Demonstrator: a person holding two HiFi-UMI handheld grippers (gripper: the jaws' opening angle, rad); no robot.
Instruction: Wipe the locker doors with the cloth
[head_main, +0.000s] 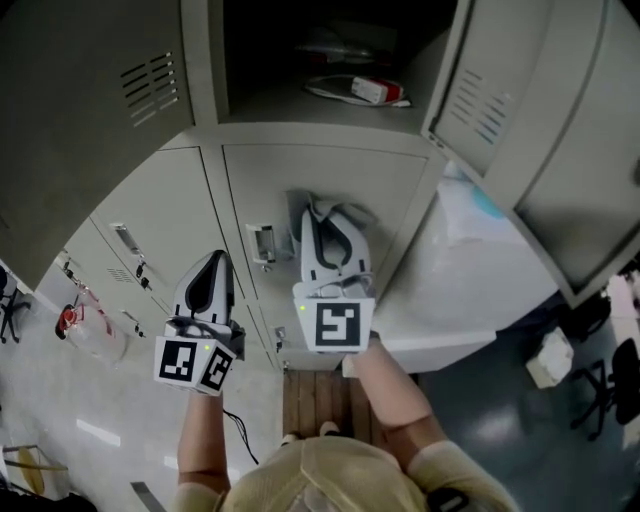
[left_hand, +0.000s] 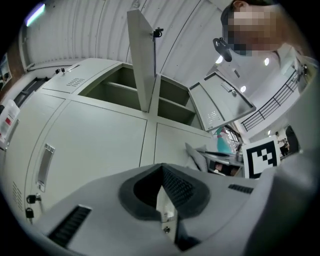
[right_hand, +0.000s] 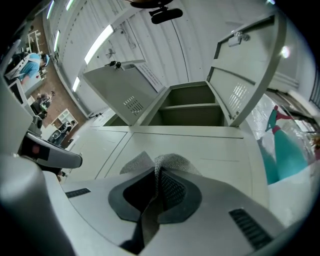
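Your left claw (left_hand: 161, 195) is closed on nothing, idle beside the work. Your right claw (right_hand: 156, 190) is clamped on the grey cloth (right_hand: 172, 161), up against the closed locker door (head_main: 330, 170). Wiping looks under way, so sweep across it next. Beyond, the open locker (head_main: 270, 105) holds a red-and-white item (head_main: 372, 90).

White left gripper (head_main: 216, 258), right gripper (head_main: 328, 222) — beige sleeves (head_main: 450, 468)
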